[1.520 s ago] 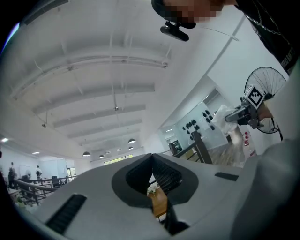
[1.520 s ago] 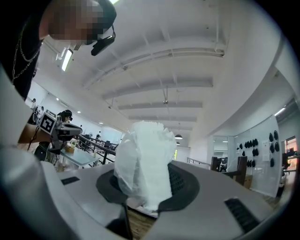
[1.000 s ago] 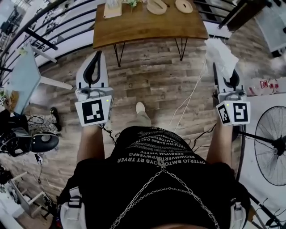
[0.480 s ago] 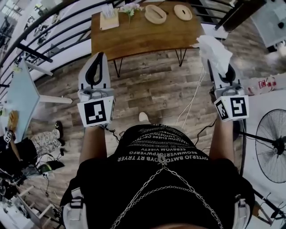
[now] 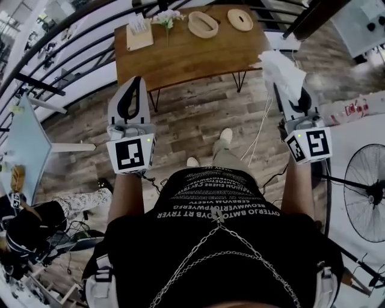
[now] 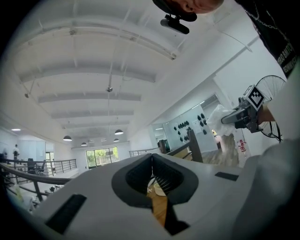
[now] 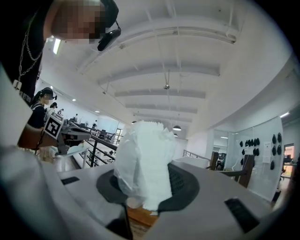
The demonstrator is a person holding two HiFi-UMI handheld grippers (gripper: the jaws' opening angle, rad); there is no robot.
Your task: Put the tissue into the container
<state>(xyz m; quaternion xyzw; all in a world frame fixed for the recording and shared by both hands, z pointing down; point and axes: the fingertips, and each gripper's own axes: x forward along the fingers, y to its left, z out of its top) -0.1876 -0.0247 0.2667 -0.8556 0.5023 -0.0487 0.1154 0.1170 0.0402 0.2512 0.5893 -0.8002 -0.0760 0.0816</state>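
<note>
My right gripper (image 5: 289, 87) is shut on a crumpled white tissue (image 5: 281, 67), which stands up out of its jaws (image 7: 143, 157) and hides the fingertips. It is held above the wood floor, just off the right end of a wooden table (image 5: 180, 57). On the table's far side lie an oval wooden container (image 5: 203, 24) and a round wooden lid-like disc (image 5: 240, 19). My left gripper (image 5: 133, 81) is shut with nothing in it, its tips meeting (image 6: 151, 157), and it points level at the table's near edge. Through the loop of its jaws I see the table top.
A tissue box (image 5: 139, 35) and a small bunch of flowers (image 5: 165, 17) stand at the table's far left. Black railings (image 5: 72, 54) run behind it. A standing fan (image 5: 364, 198) is at my right, a white cable (image 5: 261, 126) lies on the floor, and a pale table (image 5: 27, 138) is at the left.
The wooden table has come closer and lower in the head view as both grippers moved toward it. The tissue stays in the right gripper, and the left stays shut.
</note>
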